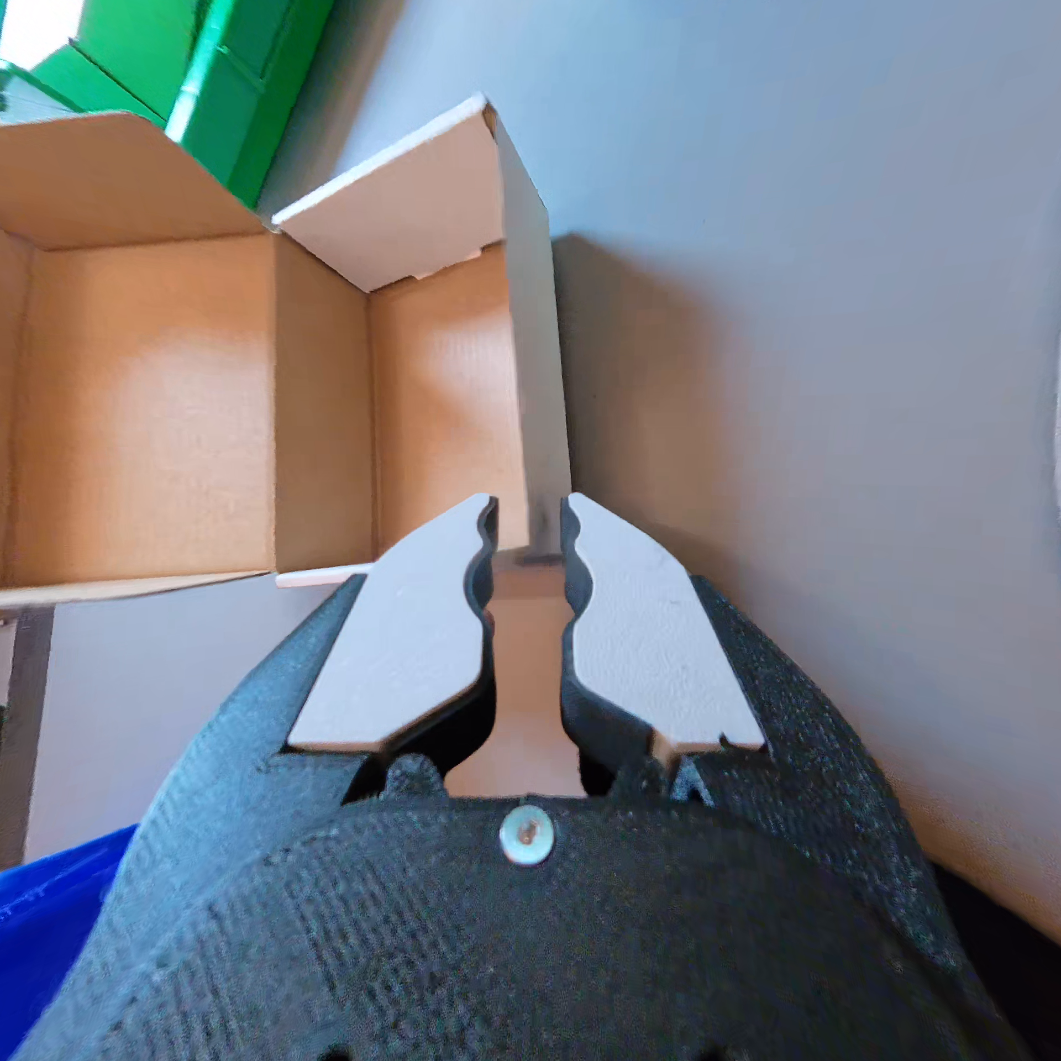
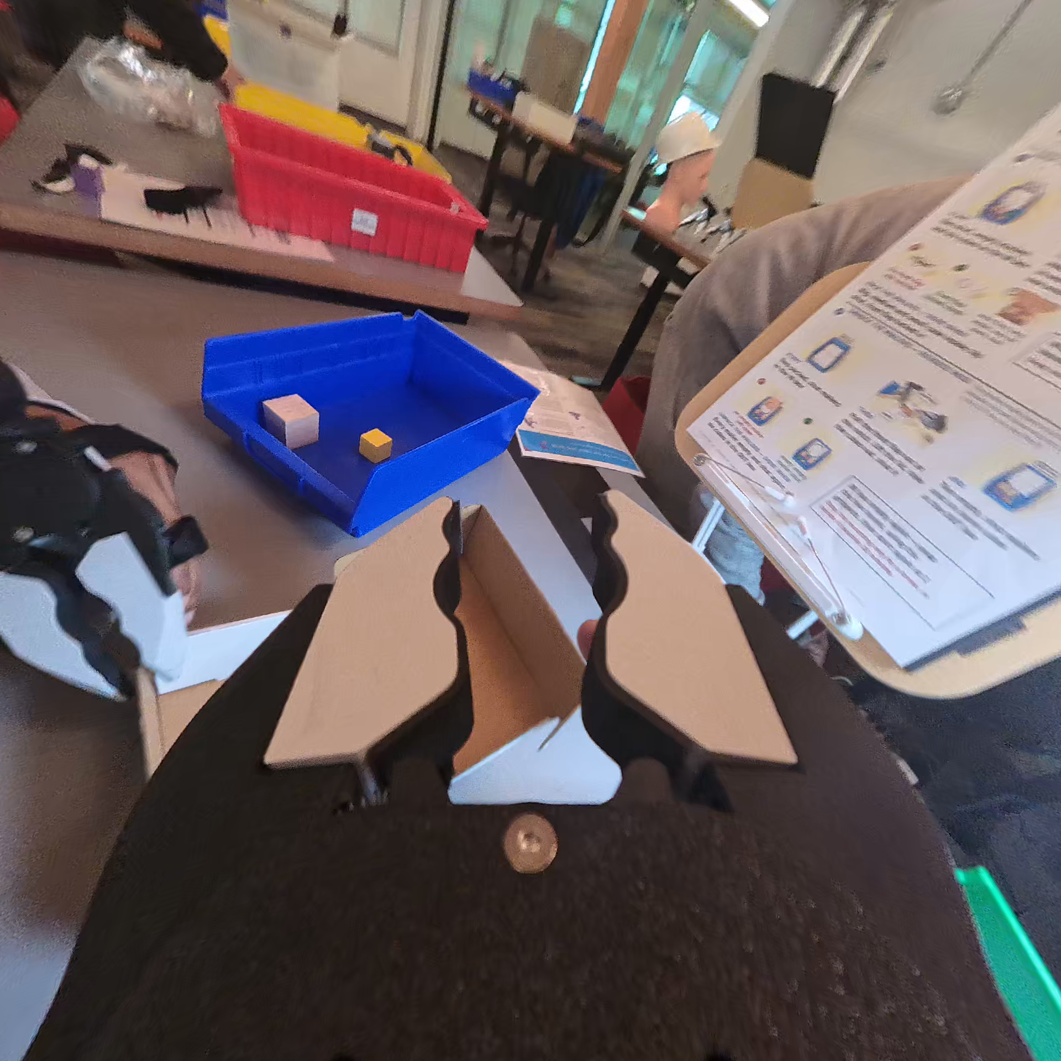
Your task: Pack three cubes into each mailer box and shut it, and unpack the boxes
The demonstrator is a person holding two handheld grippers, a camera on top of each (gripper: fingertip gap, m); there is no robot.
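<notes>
A white mailer box (image 1: pixel 172 402) lies open on the grey table, its brown inside empty. My left gripper (image 1: pixel 529 505) is open by a narrow gap, with the box's upright right side wall (image 1: pixel 534 344) between its fingertips. My right gripper (image 2: pixel 528 511) is open, with an upright box flap (image 2: pixel 517 620) between its fingers, against the left one. The left gripper (image 2: pixel 143 672) also shows at the left of the right wrist view, at a white box panel. A pale cube (image 2: pixel 291 420) and a small yellow cube (image 2: pixel 375 445) lie in a blue bin (image 2: pixel 459 413).
A green box (image 1: pixel 229 86) stands behind the mailer box. The blue bin's corner (image 1: pixel 51 918) is at lower left. A leaflet (image 2: pixel 574 425) lies by the bin. A board with an instruction sheet (image 2: pixel 918 430) stands at right. A red bin (image 2: pixel 344 189) sits on a far table.
</notes>
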